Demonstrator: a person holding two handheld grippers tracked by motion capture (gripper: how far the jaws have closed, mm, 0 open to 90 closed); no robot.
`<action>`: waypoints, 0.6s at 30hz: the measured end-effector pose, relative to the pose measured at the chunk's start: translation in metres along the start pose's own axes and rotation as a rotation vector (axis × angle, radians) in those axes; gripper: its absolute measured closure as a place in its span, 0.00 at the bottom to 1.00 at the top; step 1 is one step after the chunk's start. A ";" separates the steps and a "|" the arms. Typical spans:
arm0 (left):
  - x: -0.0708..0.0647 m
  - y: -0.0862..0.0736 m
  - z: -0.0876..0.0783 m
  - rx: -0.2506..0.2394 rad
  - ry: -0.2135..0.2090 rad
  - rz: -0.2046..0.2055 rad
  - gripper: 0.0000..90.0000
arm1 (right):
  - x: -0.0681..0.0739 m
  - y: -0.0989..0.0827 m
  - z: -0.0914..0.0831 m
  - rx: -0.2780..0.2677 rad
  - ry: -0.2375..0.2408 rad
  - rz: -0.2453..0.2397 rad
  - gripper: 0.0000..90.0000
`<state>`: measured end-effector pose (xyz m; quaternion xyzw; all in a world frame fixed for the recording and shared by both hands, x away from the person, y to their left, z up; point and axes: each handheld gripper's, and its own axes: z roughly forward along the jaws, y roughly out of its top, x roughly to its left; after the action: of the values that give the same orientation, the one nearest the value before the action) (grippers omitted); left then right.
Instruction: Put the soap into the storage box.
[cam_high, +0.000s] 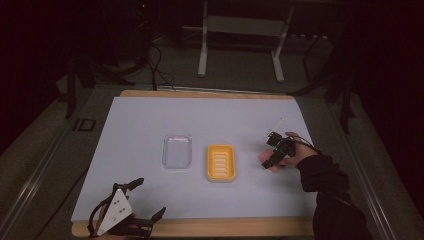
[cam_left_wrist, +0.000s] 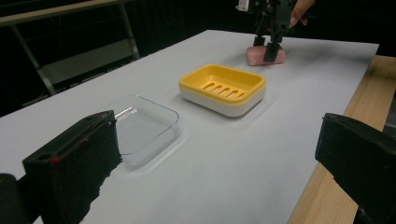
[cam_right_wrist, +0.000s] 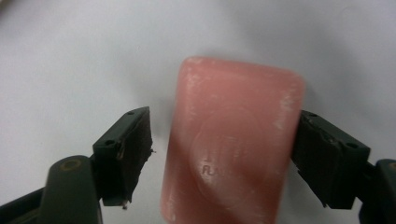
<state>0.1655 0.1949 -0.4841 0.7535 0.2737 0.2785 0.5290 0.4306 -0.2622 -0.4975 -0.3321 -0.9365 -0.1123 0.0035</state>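
A pink bar of soap (cam_right_wrist: 233, 140) lies flat on the white table cover, to the right of a yellow soap dish (cam_high: 221, 148). My right gripper (cam_right_wrist: 222, 137) points down over the bar with a jaw on each side. One jaw sits at the soap's edge and a small gap shows at the other, so the gripper is open. In the left gripper view that gripper (cam_left_wrist: 270, 46) straddles the soap (cam_left_wrist: 259, 55) beyond the dish (cam_left_wrist: 187, 84). My left gripper (cam_high: 149, 197) rests at the table's near left edge, open wide and holding nothing.
A clear plastic tray (cam_high: 177, 150) sits left of the yellow dish, also seen in the left gripper view (cam_left_wrist: 140, 126). The white cover (cam_high: 140, 120) lies on a wooden board (cam_high: 210, 227) whose edge shows at the front. A metal stand (cam_high: 202, 60) is behind the table.
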 end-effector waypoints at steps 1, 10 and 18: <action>0.000 0.000 0.000 0.000 -0.001 0.000 0.00 | 0.000 0.000 0.001 0.000 -0.006 -0.008 0.28; 0.000 0.000 0.000 0.000 -0.003 0.000 0.00 | 0.003 -0.003 0.003 0.008 -0.056 -0.058 0.37; -0.001 0.000 0.000 0.005 -0.004 0.005 0.00 | 0.010 -0.001 0.003 0.035 -0.105 -0.050 0.39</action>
<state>0.1649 0.1940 -0.4844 0.7559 0.2715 0.2777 0.5271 0.4227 -0.2557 -0.5002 -0.3137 -0.9453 -0.0786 -0.0425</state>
